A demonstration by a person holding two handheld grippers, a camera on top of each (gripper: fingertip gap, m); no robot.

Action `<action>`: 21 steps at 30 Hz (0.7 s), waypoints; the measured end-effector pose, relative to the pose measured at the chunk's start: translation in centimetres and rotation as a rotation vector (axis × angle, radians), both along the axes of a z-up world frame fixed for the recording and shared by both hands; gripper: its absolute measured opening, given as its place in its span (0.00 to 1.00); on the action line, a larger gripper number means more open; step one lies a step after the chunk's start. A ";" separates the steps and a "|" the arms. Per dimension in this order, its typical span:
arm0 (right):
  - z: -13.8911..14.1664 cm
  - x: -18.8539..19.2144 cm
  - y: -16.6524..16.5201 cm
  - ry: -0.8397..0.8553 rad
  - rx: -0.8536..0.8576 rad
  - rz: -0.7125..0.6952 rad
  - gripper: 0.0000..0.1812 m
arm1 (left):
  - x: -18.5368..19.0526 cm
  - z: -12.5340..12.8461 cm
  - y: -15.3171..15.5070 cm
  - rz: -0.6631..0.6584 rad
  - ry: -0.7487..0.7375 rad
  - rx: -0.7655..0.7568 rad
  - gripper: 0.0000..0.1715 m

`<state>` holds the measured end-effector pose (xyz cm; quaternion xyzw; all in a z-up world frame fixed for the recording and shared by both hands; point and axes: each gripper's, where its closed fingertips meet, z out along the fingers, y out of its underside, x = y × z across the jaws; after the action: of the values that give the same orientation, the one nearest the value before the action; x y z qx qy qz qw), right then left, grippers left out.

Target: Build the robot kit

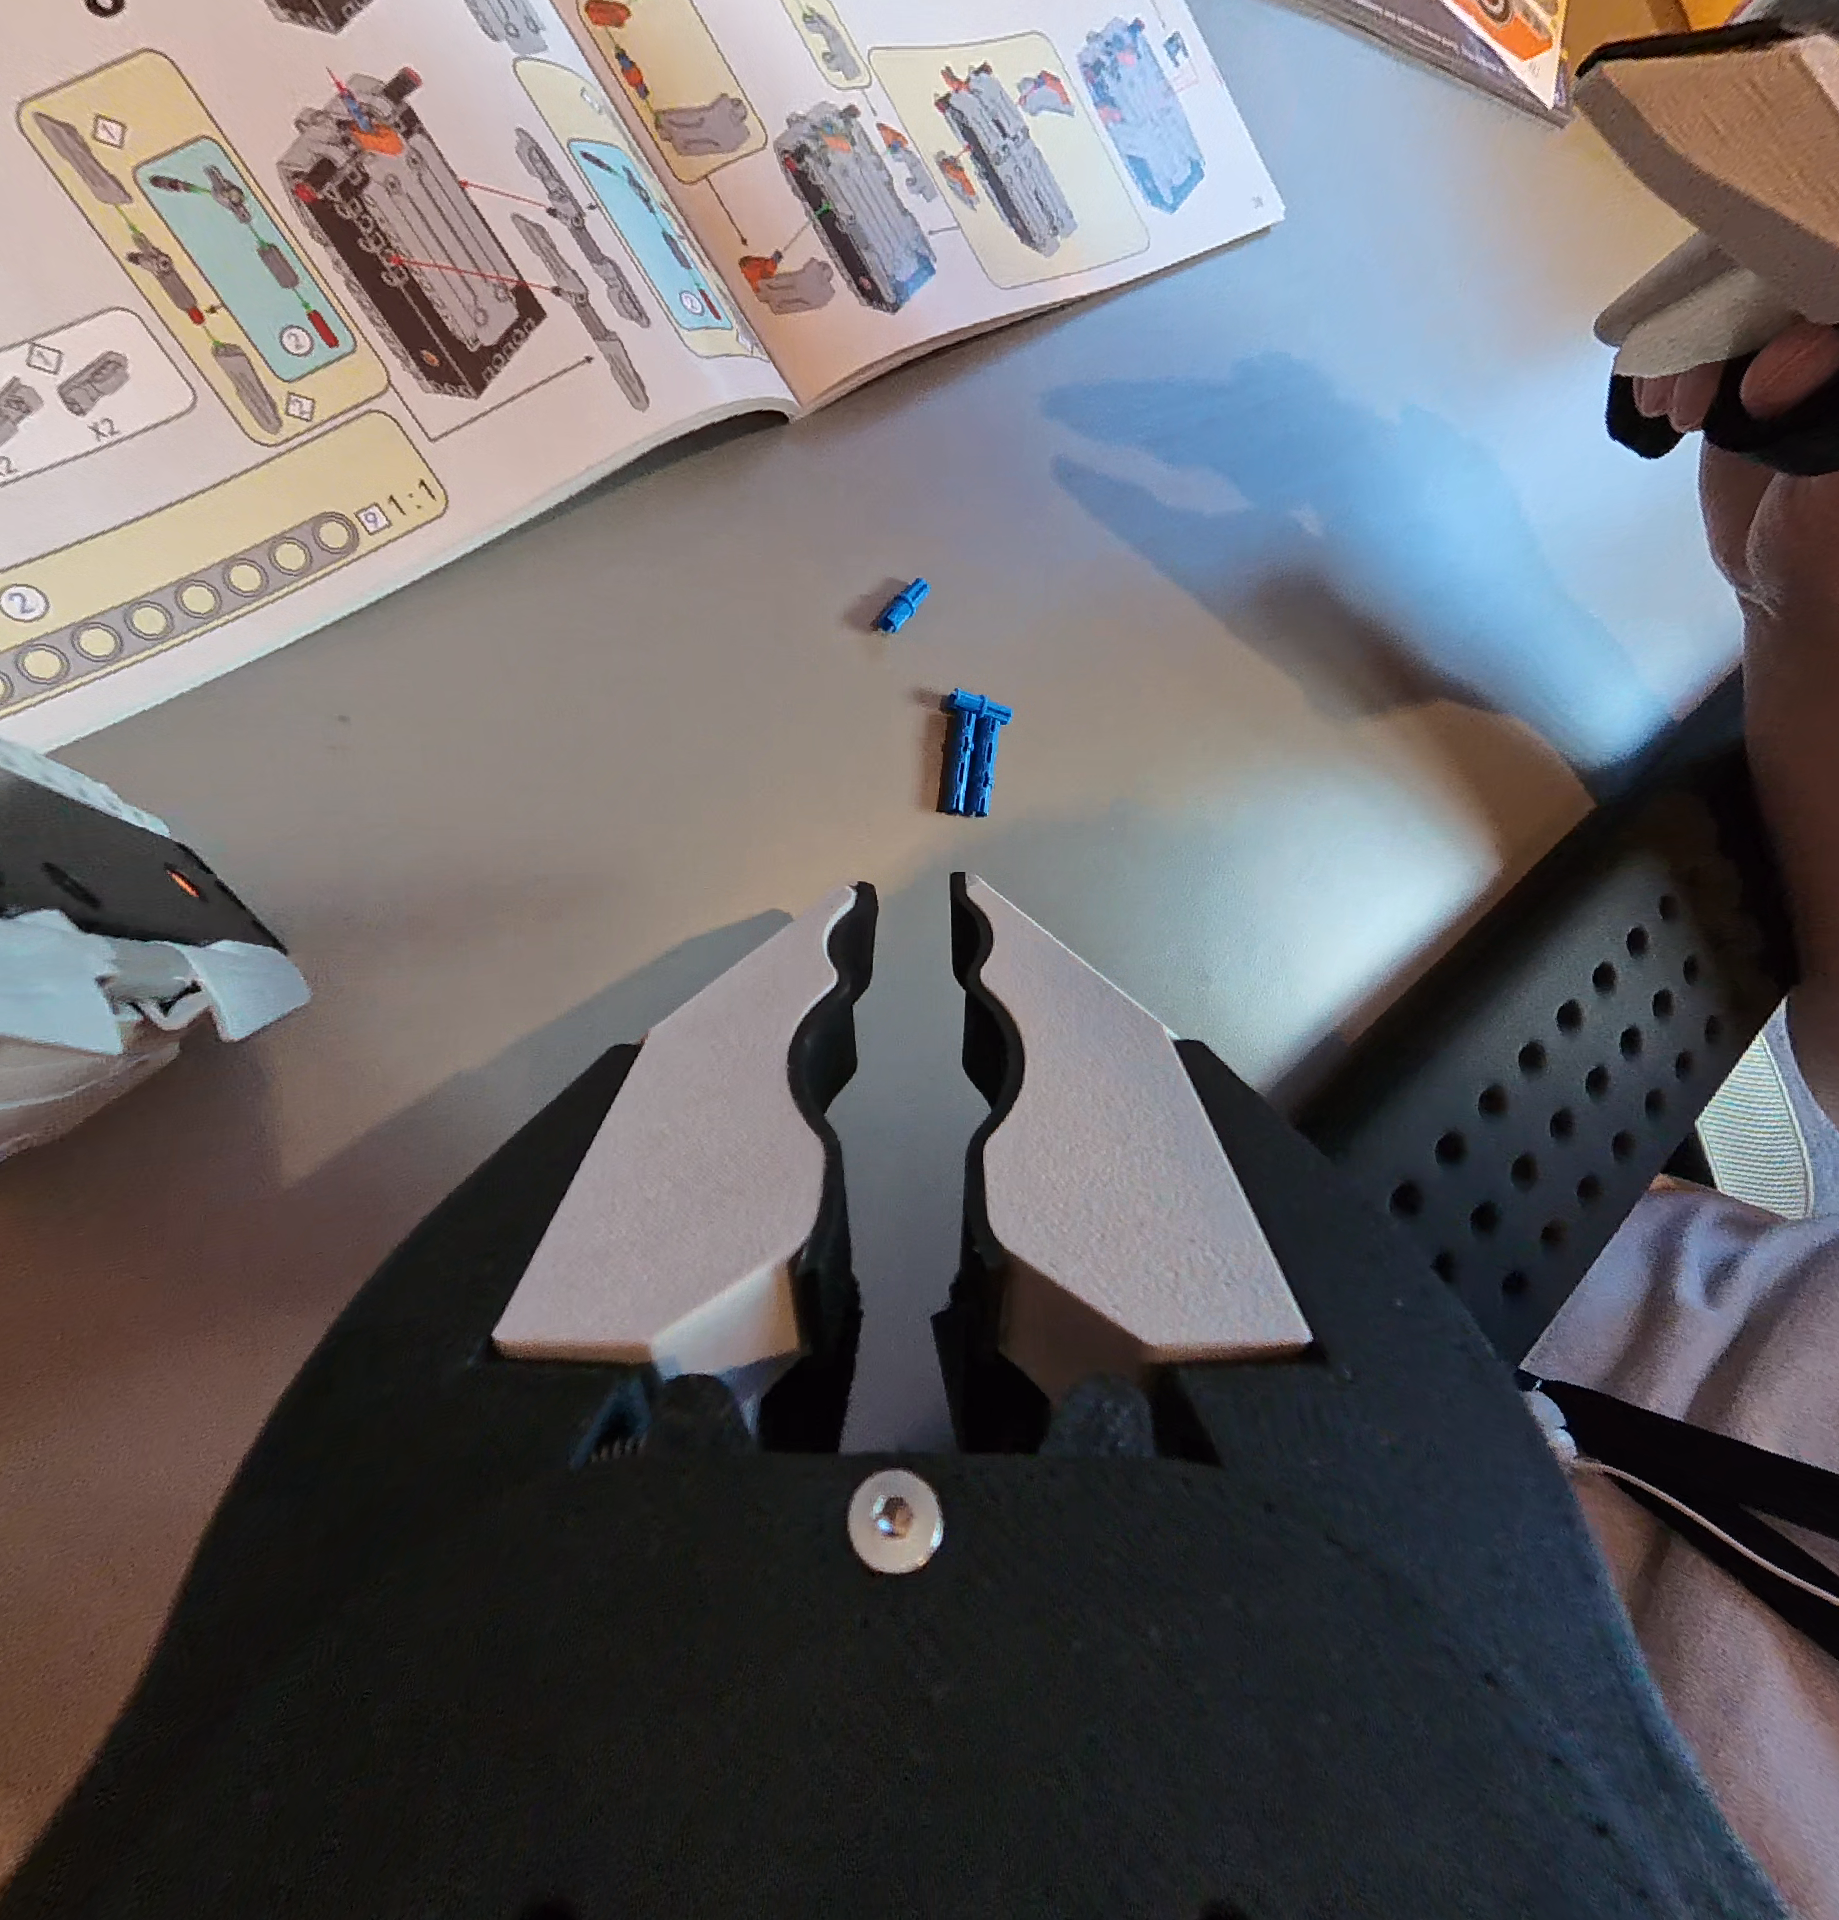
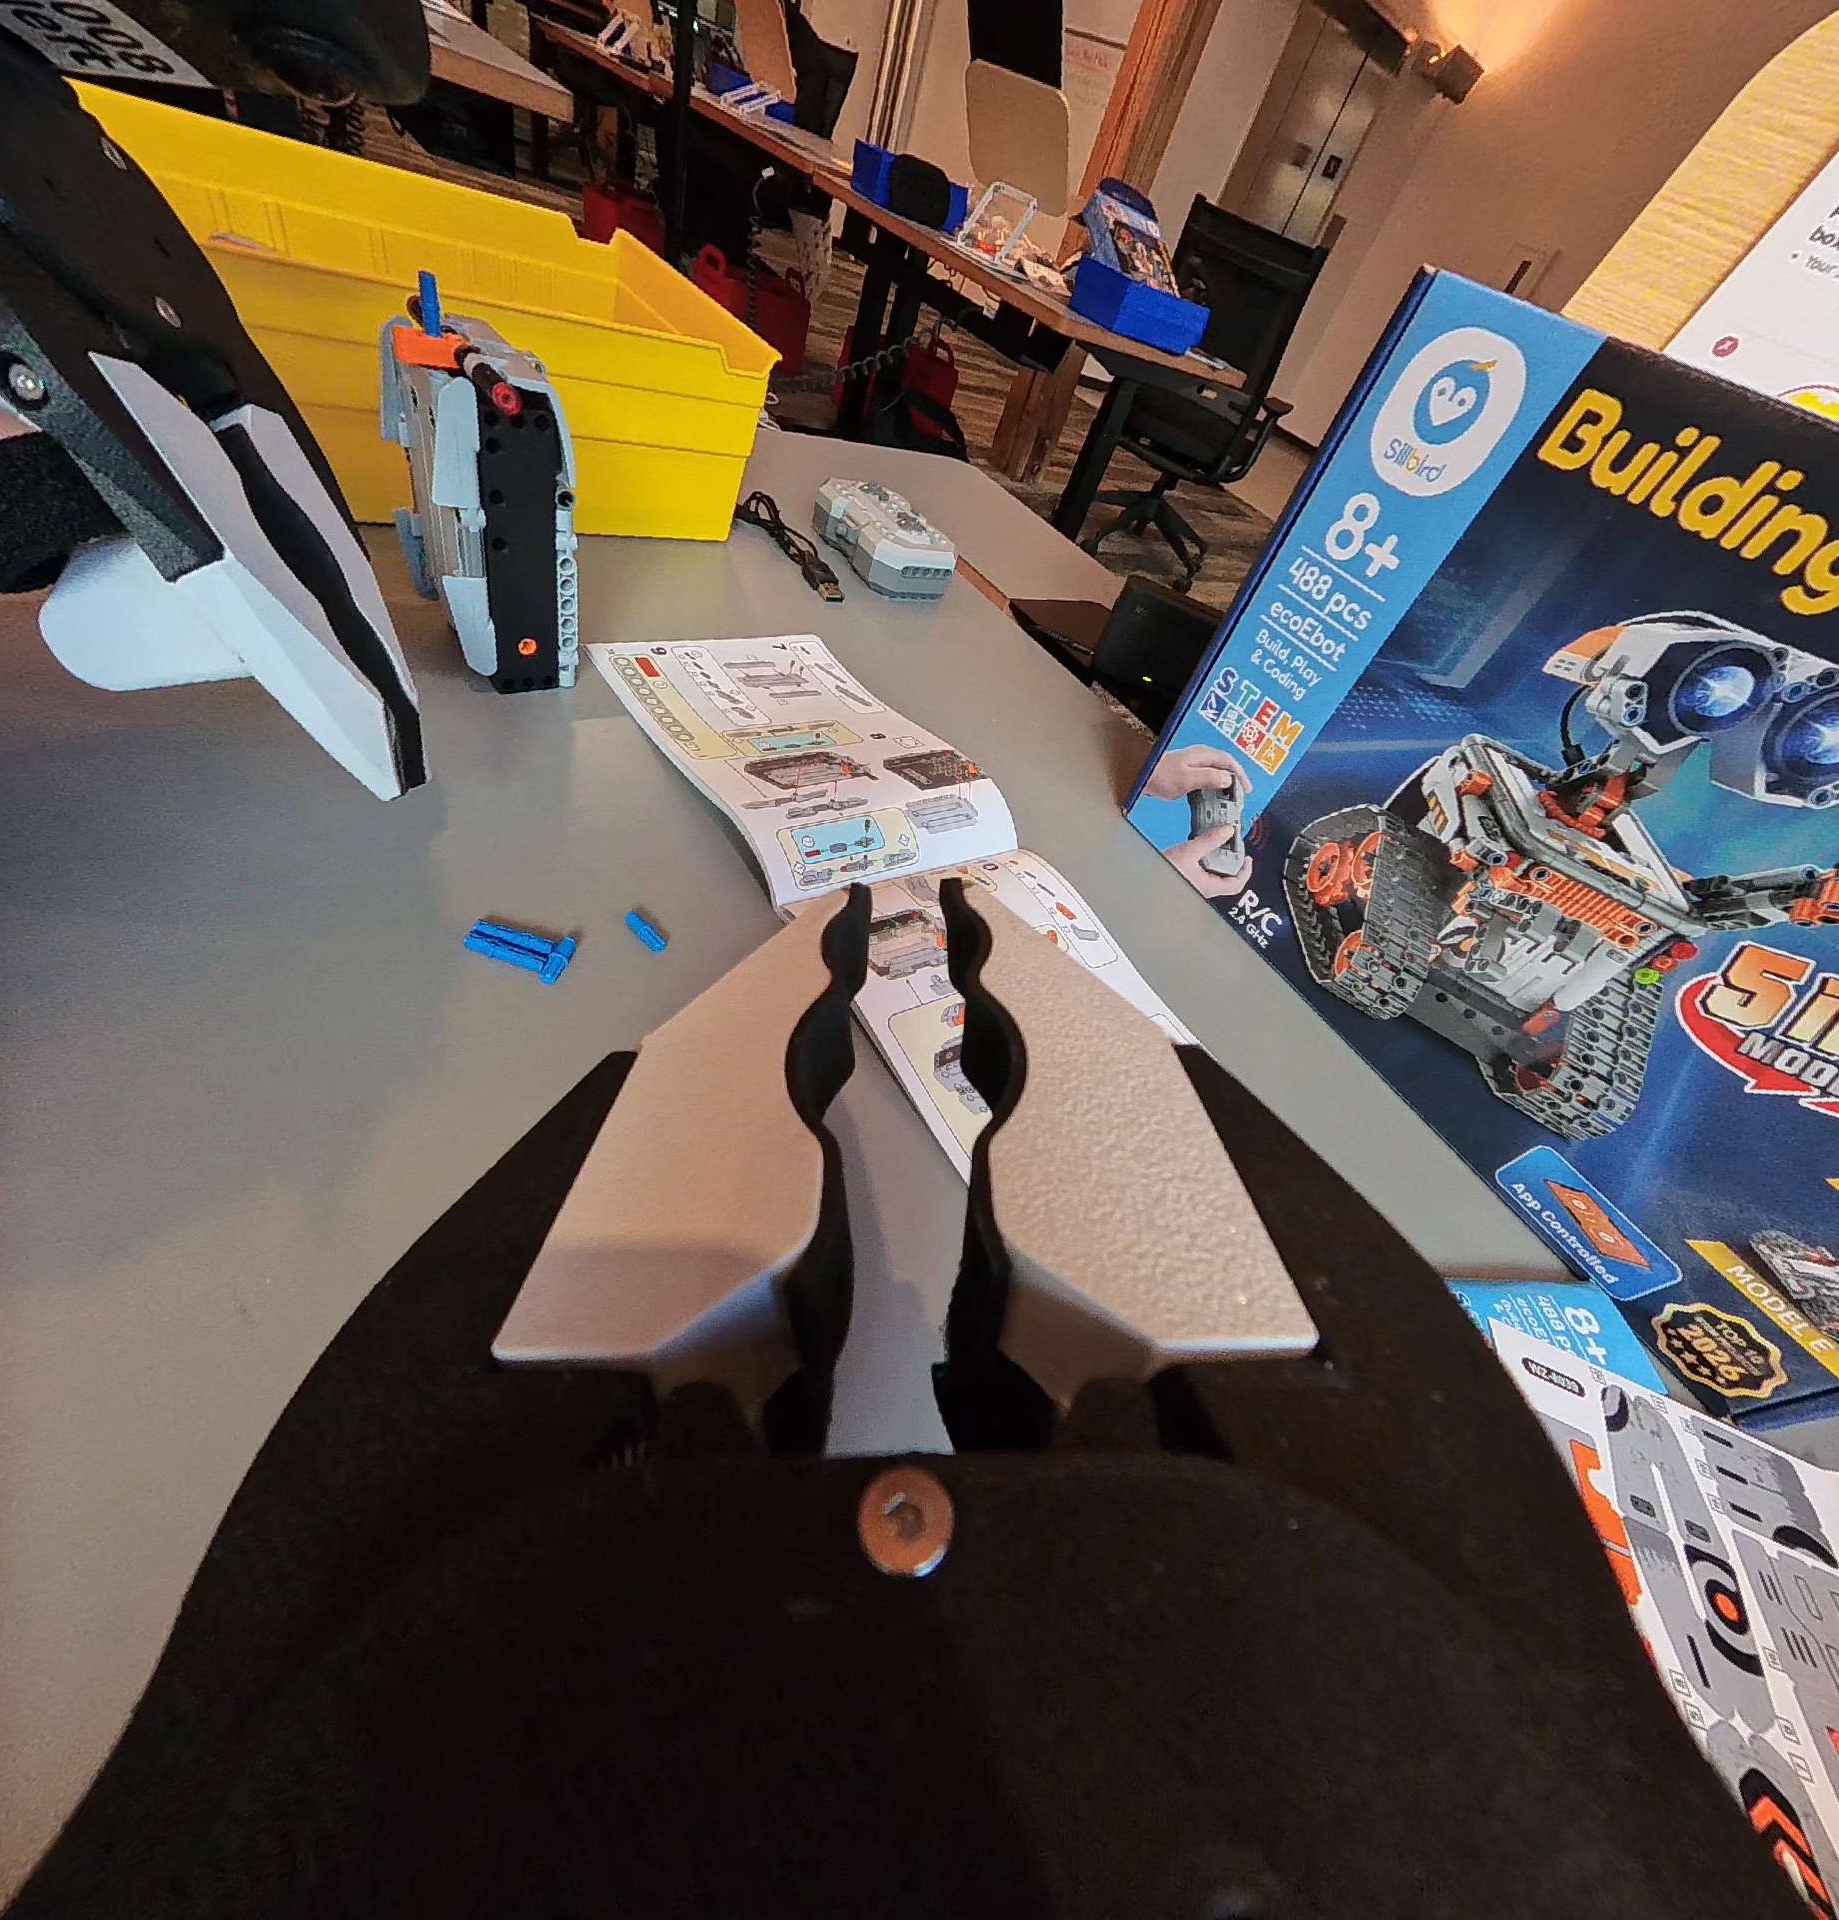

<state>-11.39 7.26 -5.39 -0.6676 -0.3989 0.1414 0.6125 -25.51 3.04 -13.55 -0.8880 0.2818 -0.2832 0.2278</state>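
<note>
**Two grippers over a grey counter, three blue pins between them**

Left wrist view: the left gripper (image 1: 904,883) hangs just above the grey counter (image 1: 582,831), its two fingers (image 1: 707,1091) a narrow gap apart and holding nothing. Just ahead of the tips lie two long blue pins (image 1: 969,753) side by side and touching; one short blue pin (image 1: 900,606) lies a little farther on, apart from the pair. One open instruction booklet (image 1: 375,260) covers the far left of the counter, its near edge running on a slant beyond the pins. At the left edge a grey-and-black brick assembly (image 1: 84,904) shows only in part. The other gripper (image 1: 1746,208), held in a person's hand (image 1: 1788,582), sits at the upper right, well clear of the pins. A black perforated chair part (image 1: 1559,1060) marks the counter's right edge. Bare counter lies all round the pins.

Right wrist view: the right gripper (image 2: 907,894) has its fingers (image 2: 1133,1174) slightly apart and empty, tips over the near page of the booklet (image 2: 790,748). The pin pair (image 2: 520,948) and the single pin (image 2: 645,930) lie to the left of the tips, with open counter (image 2: 219,1039) around them. The assembly (image 2: 494,509) stands upright beyond, in front of one yellow bin (image 2: 458,260). One grey control unit (image 2: 884,535) with a black cable (image 2: 790,540) lies near the far edge. One large blue box (image 2: 1580,810) stands close on the right, and a sticker sheet (image 2: 1746,1579) lies at the lower right. The left gripper (image 2: 271,582) hangs at the left, above the counter.
</note>
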 end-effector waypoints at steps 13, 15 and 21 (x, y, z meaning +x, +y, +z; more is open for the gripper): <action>-0.3 -1.0 -0.4 -0.007 -0.007 0.037 0.07 | 0.9 1.5 0.7 -0.013 -0.045 0.122 0.05; -1.0 -1.2 -0.3 -0.008 -0.040 0.043 0.08 | 1.0 2.0 1.1 0.002 -0.046 0.177 0.04; -0.9 -1.1 0.0 0.015 -0.064 0.007 0.07 | 1.5 4.0 0.6 0.026 -0.155 0.188 0.02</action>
<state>-12.44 7.29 -6.29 -0.6846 -0.3917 0.1612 0.5933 -24.06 3.64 -9.54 -0.8419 0.2770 -0.3202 0.3347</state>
